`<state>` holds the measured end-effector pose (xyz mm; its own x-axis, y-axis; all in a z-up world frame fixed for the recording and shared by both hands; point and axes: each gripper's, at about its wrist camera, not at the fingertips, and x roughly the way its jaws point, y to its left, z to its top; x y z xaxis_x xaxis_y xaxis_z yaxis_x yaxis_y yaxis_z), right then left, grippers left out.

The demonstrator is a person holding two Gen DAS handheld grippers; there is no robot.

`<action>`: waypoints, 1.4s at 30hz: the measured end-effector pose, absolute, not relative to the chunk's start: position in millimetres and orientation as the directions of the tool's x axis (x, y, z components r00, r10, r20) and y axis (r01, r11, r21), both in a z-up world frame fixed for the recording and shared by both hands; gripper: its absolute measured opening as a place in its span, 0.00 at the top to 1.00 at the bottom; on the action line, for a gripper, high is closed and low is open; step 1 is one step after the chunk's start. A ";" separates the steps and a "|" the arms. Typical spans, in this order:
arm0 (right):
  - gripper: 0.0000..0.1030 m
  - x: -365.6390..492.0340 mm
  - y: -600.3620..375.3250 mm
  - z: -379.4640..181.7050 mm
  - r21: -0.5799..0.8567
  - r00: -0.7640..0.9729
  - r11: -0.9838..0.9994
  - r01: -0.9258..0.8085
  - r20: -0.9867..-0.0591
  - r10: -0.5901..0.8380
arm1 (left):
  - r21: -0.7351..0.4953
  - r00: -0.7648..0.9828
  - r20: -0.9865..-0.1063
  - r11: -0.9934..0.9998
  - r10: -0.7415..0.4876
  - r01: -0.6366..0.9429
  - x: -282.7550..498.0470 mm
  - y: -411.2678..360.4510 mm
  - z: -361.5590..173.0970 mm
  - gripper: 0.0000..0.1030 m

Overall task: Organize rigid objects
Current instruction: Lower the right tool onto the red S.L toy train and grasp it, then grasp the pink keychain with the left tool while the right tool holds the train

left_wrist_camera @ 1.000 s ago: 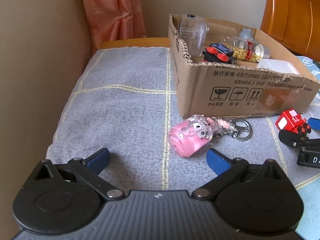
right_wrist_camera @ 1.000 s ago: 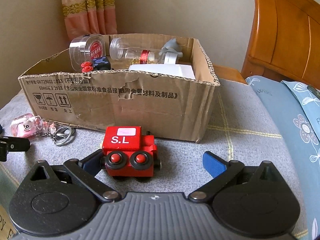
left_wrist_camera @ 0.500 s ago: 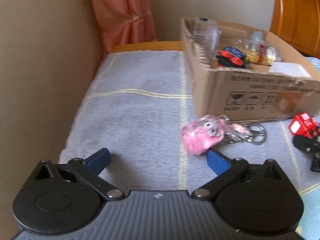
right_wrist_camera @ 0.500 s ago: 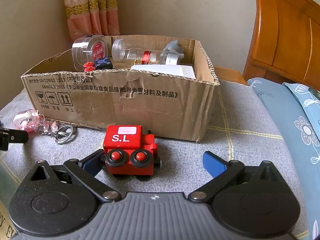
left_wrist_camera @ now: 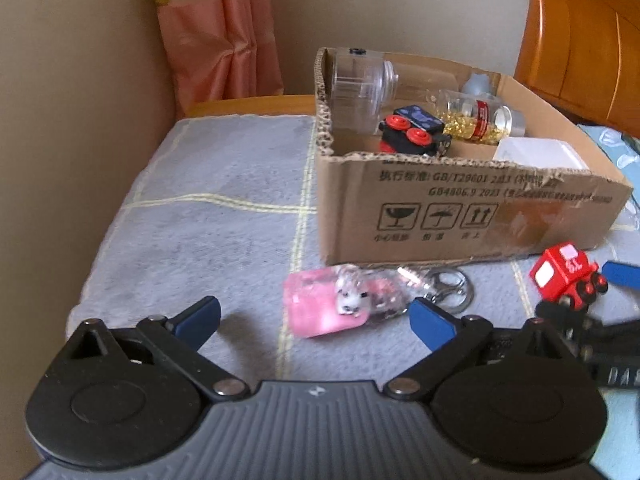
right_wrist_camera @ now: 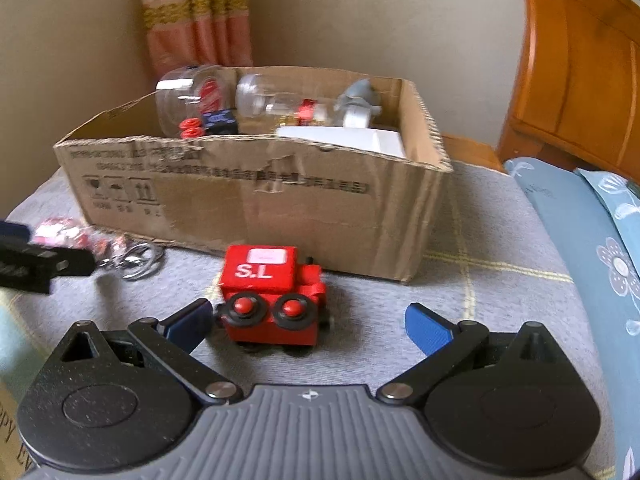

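We are lining up pickups: left gripper [left_wrist_camera: 314,320], jaws spread though just narrowing, faces the pink keychain [left_wrist_camera: 332,304]; right gripper [right_wrist_camera: 308,320] gapes around the red train [right_wrist_camera: 272,292], needing closure.

Both wrist views look down, close, sharing the slightly blurred cardboard box [left_wrist_camera: 460,208].

Soft daylight, slight motion blur, fisheye bending at edges.

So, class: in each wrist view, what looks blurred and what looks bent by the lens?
Left wrist view: pink keychain smeared, box print soft, wall edge bowed. Right wrist view: cardboard box lettering unreadably blurred, red toy train fairly sharp, headboard curved.
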<state>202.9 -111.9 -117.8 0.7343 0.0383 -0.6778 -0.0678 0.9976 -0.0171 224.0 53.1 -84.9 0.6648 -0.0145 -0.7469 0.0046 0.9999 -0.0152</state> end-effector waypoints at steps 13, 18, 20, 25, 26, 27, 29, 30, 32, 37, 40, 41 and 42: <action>0.08 215.5 -86.8 -114.8 -0.024 0.730 0.981 -0.195 -0.671 0.129 | -0.070 0.669 -0.743 0.997 -0.034 -0.028 230.4 62.0 -84.1 0.19; 0.24 215.2 -87.2 -113.2 -0.028 0.738 0.981 -0.192 -0.663 0.126 | -0.088 0.670 -0.740 0.996 -0.055 -0.016 228.2 62.7 -81.2 0.31; 0.35 212.0 -87.1 -111.1 -0.033 0.745 0.983 -0.182 -0.657 0.115 | -0.098 0.670 -0.739 0.995 -0.073 0.000 226.6 61.1 -79.4 0.41; 0.41 213.1 -89.4 -109.8 -0.033 0.747 0.986 -0.165 -0.657 0.103 | -0.106 0.670 -0.739 0.994 -0.077 -0.003 226.7 60.4 -79.0 0.43; 0.41 212.5 -89.4 -109.8 -0.034 0.747 0.986 -0.164 -0.657 0.102 | -0.105 0.670 -0.739 0.994 -0.076 -0.004 227.1 60.3 -79.1 0.43; 0.41 212.5 -88.9 -109.8 -0.035 0.748 0.986 -0.164 -0.656 0.101 | -0.103 0.669 -0.739 0.995 -0.075 -0.003 227.7 59.8 -79.2 0.43; 0.42 212.9 -88.2 -109.6 -0.038 0.749 0.986 -0.163 -0.656 0.099 | -0.098 0.668 -0.740 0.995 -0.075 0.003 227.2 59.9 -79.1 0.43; 0.42 212.6 -88.5 -109.4 -0.038 0.748 0.986 -0.163 -0.656 0.098 | -0.092 0.667 -0.741 0.996 -0.077 0.013 226.6 60.1 -79.3 0.43; 0.43 210.3 -90.3 -109.4 -0.039 0.747 0.986 -0.164 -0.658 0.098 | -0.084 0.668 -0.739 0.996 -0.084 0.033 225.1 61.5 -78.7 0.44; 0.42 199.0 -100.1 -106.4 -0.050 0.738 0.984 -0.170 -0.669 0.093 | -0.026 0.664 -0.741 0.993 -0.099 0.119 218.0 70.9 -75.2 0.46; 0.42 193.6 -106.4 -105.7 -0.050 0.735 0.985 -0.162 -0.672 0.087 | -0.011 0.664 -0.742 0.992 -0.091 0.123 214.1 78.8 -73.9 0.46; 0.42 193.1 -107.1 -105.8 -0.046 0.734 0.986 -0.160 -0.673 0.087 | -0.017 0.666 -0.740 0.993 -0.092 0.118 213.4 80.0 -74.0 0.45; 0.42 192.8 -107.0 -106.0 -0.044 0.734 0.986 -0.158 -0.674 0.087 | -0.020 0.664 -0.742 0.993 -0.091 0.115 213.2 80.0 -74.5 0.44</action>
<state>192.8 -107.0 -106.0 0.7337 0.0875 -0.6739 -0.1582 0.9864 -0.0443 213.2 80.0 -74.5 0.6639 -0.0913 -0.7422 0.1145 0.9932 -0.0197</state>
